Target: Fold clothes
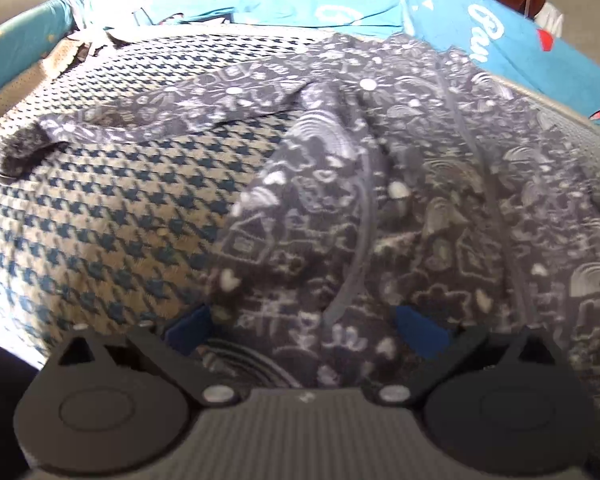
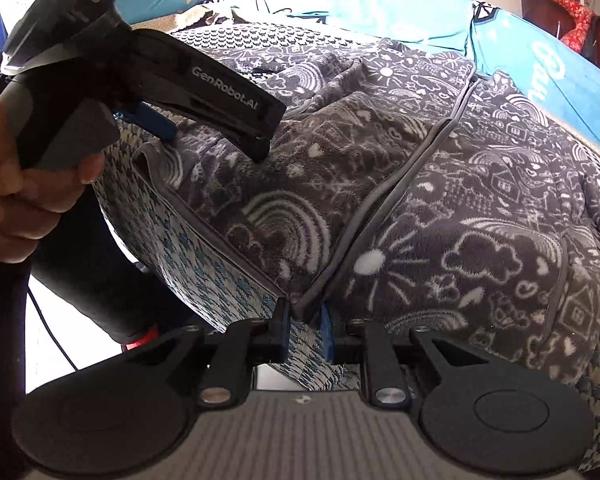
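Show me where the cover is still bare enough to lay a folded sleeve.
Bare houndstooth cover lies between the fleece jacket and its outstretched sleeve. The jacket crowds the other side; the left gripper hangs open above it, and the right gripper pinches its hem.

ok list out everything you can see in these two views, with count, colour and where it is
fleece jacket: one, dark grey with white doodle print and a grey zip, spread across the cover
houndstooth cover: one, beige and dark blue, under the jacket
blue printed fabric: at least one, turquoise with white lettering, behind the jacket
red patterned cloth: one, red, far right background
hand: one, gripping the left tool's handle
left claw: black with blue pads, wide open over the jacket's left side
right claw: black with blue pads, nearly closed at the jacket's bottom hem by the zip; whether it grips is unclear
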Available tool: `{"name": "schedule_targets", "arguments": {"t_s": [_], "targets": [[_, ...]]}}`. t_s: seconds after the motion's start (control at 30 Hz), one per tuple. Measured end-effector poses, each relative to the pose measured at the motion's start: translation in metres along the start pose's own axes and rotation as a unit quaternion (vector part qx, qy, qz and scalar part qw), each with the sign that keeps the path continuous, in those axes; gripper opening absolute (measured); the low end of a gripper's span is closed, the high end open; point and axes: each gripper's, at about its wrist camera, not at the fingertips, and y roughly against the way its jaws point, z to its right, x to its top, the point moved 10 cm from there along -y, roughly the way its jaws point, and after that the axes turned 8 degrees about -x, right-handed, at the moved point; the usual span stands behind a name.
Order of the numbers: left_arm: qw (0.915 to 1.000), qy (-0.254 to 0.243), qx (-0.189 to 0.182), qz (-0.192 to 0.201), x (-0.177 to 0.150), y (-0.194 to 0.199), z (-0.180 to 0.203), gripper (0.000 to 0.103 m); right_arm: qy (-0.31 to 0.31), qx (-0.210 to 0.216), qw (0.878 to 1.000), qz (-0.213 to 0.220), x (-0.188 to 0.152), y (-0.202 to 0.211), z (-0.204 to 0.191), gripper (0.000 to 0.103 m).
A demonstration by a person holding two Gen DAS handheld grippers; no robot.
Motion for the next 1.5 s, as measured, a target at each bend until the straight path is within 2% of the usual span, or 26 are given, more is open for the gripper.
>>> {"name": "schedule_targets", "arguments": {"t_s": [0.03, 0.17, 0.33, 0.5, 0.77, 0.83, 1.17, 1.33, 1.5], "targets": [[0.9998, 0.001, 0.020, -0.001, 0.000, -0.001, -0.005, 0.103, -0.002, 0.000, 1.000, 0.000, 0.000, 0.000, 0.000, 0.018], [0.9984, 0.054, -0.004, -0.013, -0.003, -0.003, -0.019, 0.103, -0.018, 0.007, 1.000, 0.007, 0.006, 0.005, 0.006, 0.019], [0.9994, 0.034, 0.003, -0.001, 0.001, 0.002, -0.015, 0.103, -0.040, 0.018, 0.999, 0.017, 0.014, 0.018, 0.012, 0.019], [0.9989, 0.035, -0.024, 0.022, 0.014, 0.011, -0.011, 0.103, -0.052, 0.029, 0.998, 0.026, 0.021, 0.028, 0.018, 0.020], [0.9990, 0.014, -0.012, 0.041, 0.050, 0.003, -0.008, 0.103, -0.050, 0.056, 0.997, 0.036, 0.029, 0.039, 0.025, 0.020], [0.9988, 0.009, -0.012, 0.047, 0.063, -0.003, -0.007, 0.103, -0.059, 0.068, 0.995, 0.041, 0.033, 0.039, 0.029, 0.023], [0.9993, -0.005, -0.002, 0.036, 0.095, -0.041, -0.005, 0.103, -0.069, 0.076, 0.994, 0.040, 0.037, 0.019, 0.029, 0.023], [0.9993, -0.015, 0.017, 0.029, 0.103, -0.058, -0.005, 0.103, -0.078, 0.082, 0.993, 0.032, 0.036, 0.012, 0.029, 0.023], [0.9997, -0.007, 0.007, 0.024, 0.106, -0.063, -0.005, 0.103, -0.080, 0.084, 0.993, 0.028, 0.035, 0.008, 0.028, 0.023]]}}
